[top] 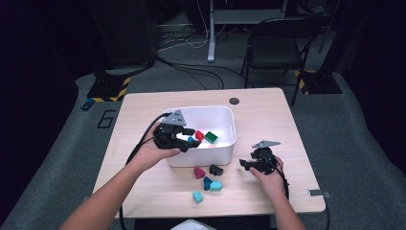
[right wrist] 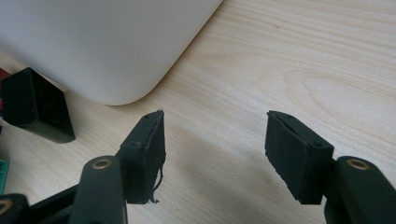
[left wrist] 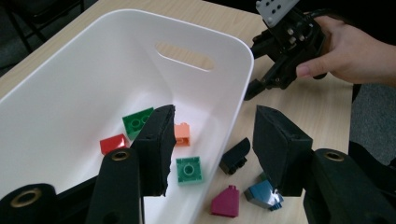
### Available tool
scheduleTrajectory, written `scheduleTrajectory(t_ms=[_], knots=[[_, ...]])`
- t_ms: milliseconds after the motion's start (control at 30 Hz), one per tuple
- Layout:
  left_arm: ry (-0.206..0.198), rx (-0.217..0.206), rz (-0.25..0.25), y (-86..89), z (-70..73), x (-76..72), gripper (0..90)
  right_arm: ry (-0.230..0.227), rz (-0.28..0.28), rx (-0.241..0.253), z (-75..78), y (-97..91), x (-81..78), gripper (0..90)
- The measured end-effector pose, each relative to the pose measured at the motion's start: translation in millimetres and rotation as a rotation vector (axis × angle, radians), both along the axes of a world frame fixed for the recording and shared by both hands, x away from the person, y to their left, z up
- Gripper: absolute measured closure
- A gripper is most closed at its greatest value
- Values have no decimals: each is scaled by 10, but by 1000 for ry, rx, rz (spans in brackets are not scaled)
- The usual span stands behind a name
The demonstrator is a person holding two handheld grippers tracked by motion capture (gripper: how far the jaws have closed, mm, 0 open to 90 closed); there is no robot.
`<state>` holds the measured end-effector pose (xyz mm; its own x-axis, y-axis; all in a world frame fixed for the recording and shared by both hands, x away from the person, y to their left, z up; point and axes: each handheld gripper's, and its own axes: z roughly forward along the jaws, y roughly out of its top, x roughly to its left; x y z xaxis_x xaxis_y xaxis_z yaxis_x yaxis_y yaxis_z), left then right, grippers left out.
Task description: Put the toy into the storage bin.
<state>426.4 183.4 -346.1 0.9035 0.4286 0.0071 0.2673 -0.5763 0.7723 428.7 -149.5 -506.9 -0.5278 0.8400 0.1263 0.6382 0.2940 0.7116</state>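
Observation:
A white bin (top: 229, 125) stands mid-table and holds red (top: 199, 135) and green (top: 211, 137) bricks. My left gripper (top: 191, 139) hovers over its near left part, open, with nothing between the jaws. In the left gripper view my left gripper (left wrist: 212, 140) straddles the bin wall (left wrist: 70, 70), above green (left wrist: 137, 121), red (left wrist: 113, 143), orange (left wrist: 182, 134) and teal (left wrist: 189, 169) bricks. Black (left wrist: 235, 155), magenta (left wrist: 226, 201) and blue (left wrist: 261, 195) bricks lie outside. My right gripper (top: 246, 164) rests low on the table right of the bin, open and empty (right wrist: 215, 140).
Loose bricks lie in front of the bin: magenta (top: 199, 172), black (top: 216, 169), dark blue (top: 207, 182), light teal (top: 216, 185) and teal (top: 197, 196). A round grommet (top: 234, 101) sits near the table's far edge. A chair (top: 277, 45) and cables stand beyond.

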Motion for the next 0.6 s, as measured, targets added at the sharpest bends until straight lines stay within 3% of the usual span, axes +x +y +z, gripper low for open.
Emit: scheduleTrajectory(t_ms=[133,333,433,600], knots=[[0,11,-3,45,-76,-104,487,9,1,-1,0,10,-7,374],[16,-18,-5,116,-192,-227,490,12,-2,2,-2,13,-8,375],[3,5,6,136,-277,-287,490,4,1,0,-6,7,-4,375],[32,-1,6,159,-445,-363,490,1,5,-1,-5,2,-3,374]])
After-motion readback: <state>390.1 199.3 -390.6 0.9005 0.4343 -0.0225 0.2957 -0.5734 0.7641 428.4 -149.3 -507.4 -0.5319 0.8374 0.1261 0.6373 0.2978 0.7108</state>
